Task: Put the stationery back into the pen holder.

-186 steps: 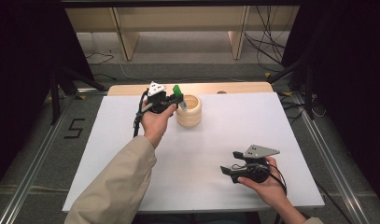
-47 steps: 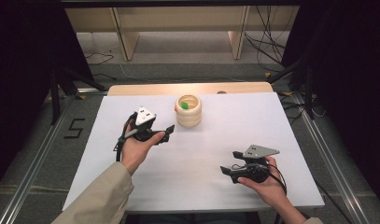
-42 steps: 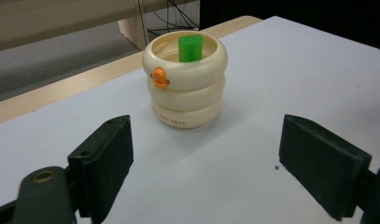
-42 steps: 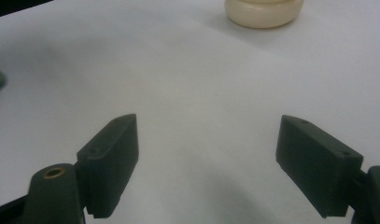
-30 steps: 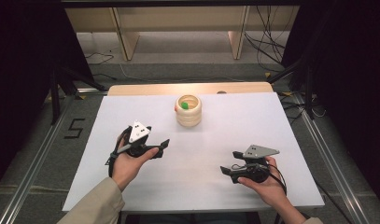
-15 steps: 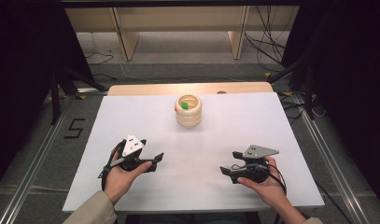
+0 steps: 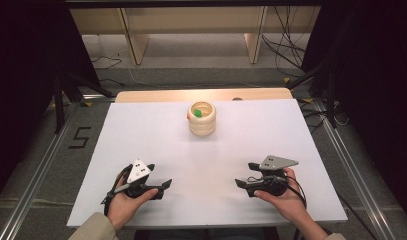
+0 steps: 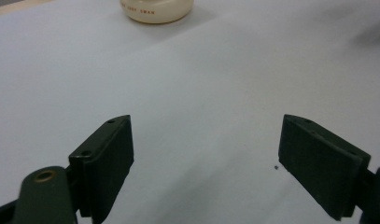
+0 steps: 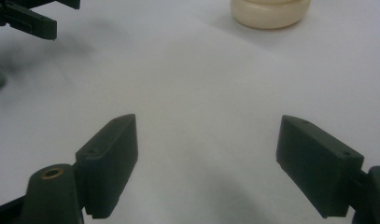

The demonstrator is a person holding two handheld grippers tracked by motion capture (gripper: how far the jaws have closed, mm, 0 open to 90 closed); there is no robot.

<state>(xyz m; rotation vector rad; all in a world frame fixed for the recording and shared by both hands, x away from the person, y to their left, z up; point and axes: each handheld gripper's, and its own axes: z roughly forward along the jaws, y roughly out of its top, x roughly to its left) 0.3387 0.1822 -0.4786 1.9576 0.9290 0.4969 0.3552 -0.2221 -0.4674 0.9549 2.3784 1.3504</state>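
A cream ribbed cup [image 7: 202,119] stands at the far middle of the white table [image 7: 141,135], with a green object [image 7: 196,113] inside it. The cup's base appears in the left gripper view [image 8: 156,10] and in the right gripper view [image 9: 270,12]. My left gripper [image 7: 163,186] rests near the front left edge, held in a hand, open and empty [image 8: 204,163]. My right gripper [image 7: 239,184] lies near the front right, also open with nothing between its jaws [image 9: 206,163]. Both point toward each other across the table's front.
Wooden shelving legs [image 7: 136,40] and loose cables [image 7: 286,45] lie on the floor beyond the table. A strip of wooden board [image 7: 156,96] shows at the table's far edge. The other gripper's jaw [image 9: 24,18] appears at the top left of the right gripper view.
My left gripper was at the cup holding the green object; the object now sits in the cup. The left hand has drawn back to the front left edge. The right gripper stayed still.
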